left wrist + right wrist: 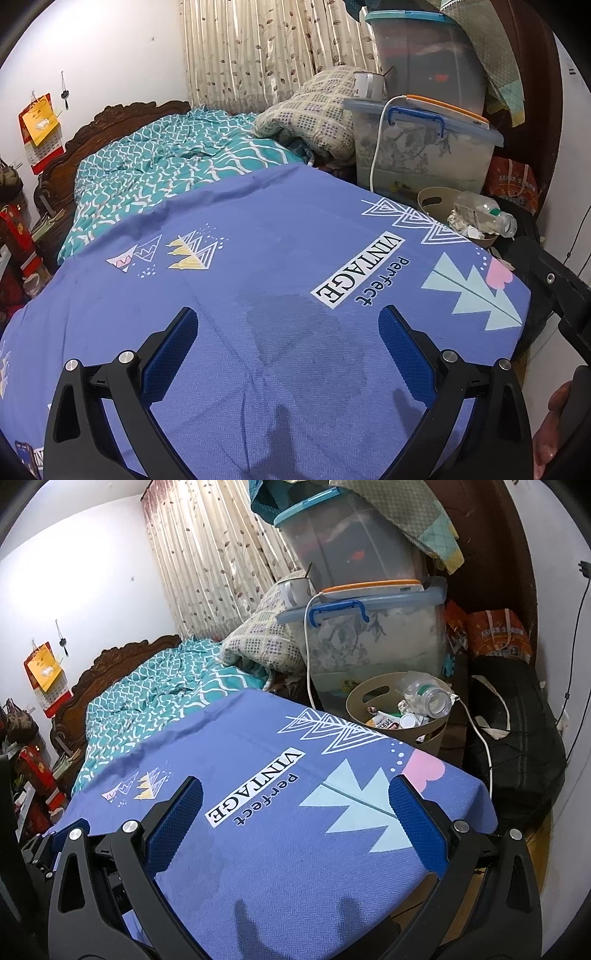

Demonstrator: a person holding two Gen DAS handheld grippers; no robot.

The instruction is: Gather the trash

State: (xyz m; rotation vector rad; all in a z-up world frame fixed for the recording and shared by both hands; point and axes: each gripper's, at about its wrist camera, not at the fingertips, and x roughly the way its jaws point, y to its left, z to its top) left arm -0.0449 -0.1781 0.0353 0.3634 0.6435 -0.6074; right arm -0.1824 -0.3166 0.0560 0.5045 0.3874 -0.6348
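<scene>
A tan waste basket [369, 698] stands beside the bed's far right corner. It holds a clear plastic bottle [428, 696] lying on top, wrappers and small white scraps. In the left wrist view the basket [432, 199] and bottle [484, 216] show at the right edge of the bed. My left gripper [288, 332] hovers open over the blue-purple bedsheet [258, 258], nothing between its fingers. My right gripper [295, 801] also stands open above the sheet [280, 849], empty, the basket lying ahead and to the right.
Stacked clear storage boxes [369, 638] with a white cable [308, 657] rise behind the basket. A black bag [517, 731] lies on the floor to the right. A teal quilt [166, 166] and a folded blanket [314, 110] cover the far bed. A hand [554, 424] shows at lower right.
</scene>
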